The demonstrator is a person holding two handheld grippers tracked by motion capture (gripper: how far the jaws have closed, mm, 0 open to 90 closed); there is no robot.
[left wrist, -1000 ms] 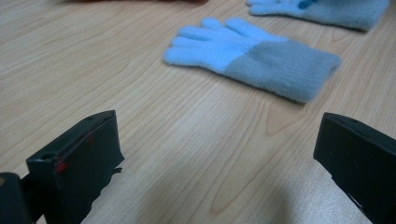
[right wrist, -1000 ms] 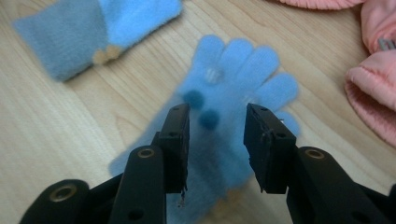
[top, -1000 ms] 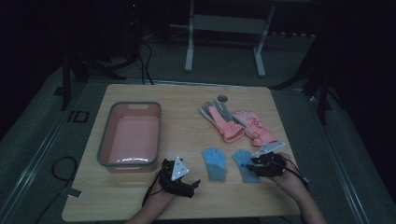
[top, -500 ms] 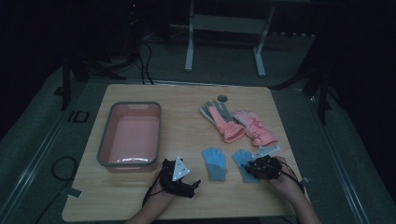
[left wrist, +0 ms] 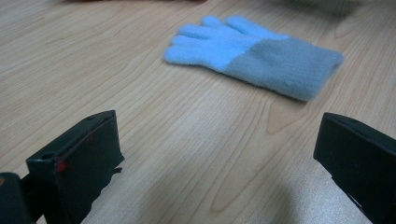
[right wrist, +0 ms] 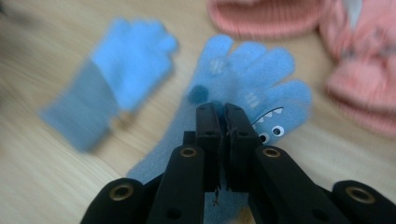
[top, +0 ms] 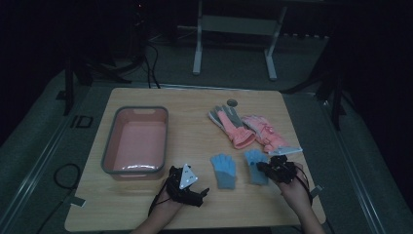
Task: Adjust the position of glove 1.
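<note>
Both jaws of my right gripper (right wrist: pixel 219 109) have just closed on the light-blue knitted shark-face glove (right wrist: pixel 261 79), pinched between them, so I judge it ready to lift; my left gripper (left wrist: pixel 219 154) gapes empty.

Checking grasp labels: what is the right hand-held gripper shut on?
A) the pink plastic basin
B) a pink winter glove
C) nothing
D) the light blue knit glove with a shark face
D: in the right gripper view the right hand-held gripper has its jaws pinched together on the light blue knit glove with a shark face.
</note>
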